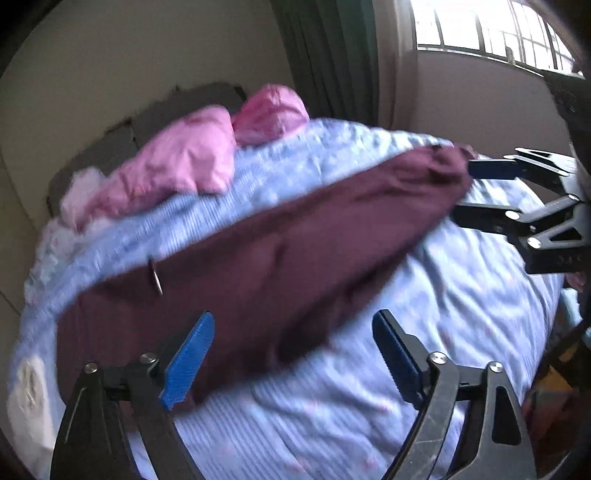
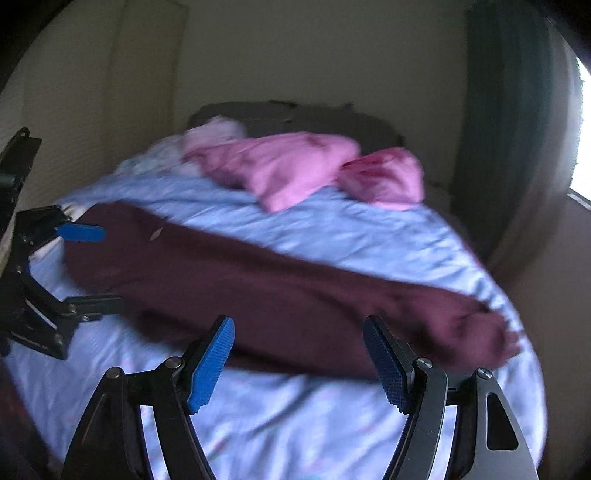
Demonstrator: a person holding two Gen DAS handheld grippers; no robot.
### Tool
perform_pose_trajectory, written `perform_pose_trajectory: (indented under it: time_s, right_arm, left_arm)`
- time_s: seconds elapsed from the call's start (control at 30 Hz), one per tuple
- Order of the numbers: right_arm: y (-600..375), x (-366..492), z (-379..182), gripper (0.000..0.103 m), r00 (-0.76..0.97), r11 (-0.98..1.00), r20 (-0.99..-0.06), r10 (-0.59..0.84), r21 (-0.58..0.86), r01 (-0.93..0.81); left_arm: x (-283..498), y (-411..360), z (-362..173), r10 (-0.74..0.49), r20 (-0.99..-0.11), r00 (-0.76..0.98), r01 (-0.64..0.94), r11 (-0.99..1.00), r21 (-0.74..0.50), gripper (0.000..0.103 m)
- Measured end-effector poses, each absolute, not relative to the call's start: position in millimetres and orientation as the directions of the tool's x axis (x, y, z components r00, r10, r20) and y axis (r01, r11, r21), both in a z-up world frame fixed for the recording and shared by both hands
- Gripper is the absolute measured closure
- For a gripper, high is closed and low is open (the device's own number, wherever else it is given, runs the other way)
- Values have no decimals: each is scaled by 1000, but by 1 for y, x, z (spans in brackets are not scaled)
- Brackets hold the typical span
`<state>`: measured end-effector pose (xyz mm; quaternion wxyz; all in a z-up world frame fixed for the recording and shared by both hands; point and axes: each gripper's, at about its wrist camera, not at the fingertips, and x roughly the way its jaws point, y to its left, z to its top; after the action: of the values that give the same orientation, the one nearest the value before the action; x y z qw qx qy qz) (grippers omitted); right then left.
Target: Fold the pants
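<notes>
Pants (image 1: 258, 251) in dark maroon lay stretched in a long band across the blue bedspread (image 1: 461, 314), and both feeds were smeared with blur when I looked at them. On my left wrist feed, my left gripper (image 1: 293, 354) stood spread wide, its blue pads well apart and nothing between them, with the near edge of the pants just beyond the fingertips. One end of the garment ran off toward the left of that view and the other, bunched end reached up to the right, where my right gripper (image 1: 461, 190) came in from the side. Its upper blue pad sat at the bunched fabric and its dark lower finger lay against the cloth, with a clear gap between the two; I could not tell whether any cloth was caught.

On my right wrist feed, my right gripper (image 2: 299, 358) also read as spread wide, holding nothing, the pants crossing the bed just ahead of its pads. My left gripper (image 2: 96, 266) showed at the left edge there, fingers apart beside the wider end of the pants (image 2: 280, 295). Pink pillows (image 2: 295, 166) lay at the head of the bedspread (image 2: 258, 424), well apart from the garment, and a dark green curtain (image 1: 328, 55) hung beside a bright window (image 1: 491, 29).
</notes>
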<state>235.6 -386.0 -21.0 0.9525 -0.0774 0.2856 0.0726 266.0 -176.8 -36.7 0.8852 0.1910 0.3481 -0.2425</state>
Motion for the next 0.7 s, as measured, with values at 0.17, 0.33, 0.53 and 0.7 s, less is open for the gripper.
perform_pose_trajectory:
  time_s: [0.17, 0.33, 0.53, 0.7]
  right_arm:
    - [-366, 238, -62, 32, 754, 964, -618, 221, 23, -264]
    - [-359, 238, -87, 34, 727, 965, -648, 227, 50, -257]
    - [-370, 249, -101, 40, 700, 965, -667, 255, 123, -233]
    - [-371, 261, -107, 42, 681, 956, -672, 290, 174, -235]
  left_arm:
    - [266, -180, -69, -311, -754, 579, 577, 809, 109, 34]
    - [293, -191, -88, -339, -772, 537, 550, 835, 16, 42]
    - [323, -201, -108, -278, -790, 546, 476, 879, 20, 46]
    - [339, -188, -101, -285, -790, 543, 444, 896, -18, 75]
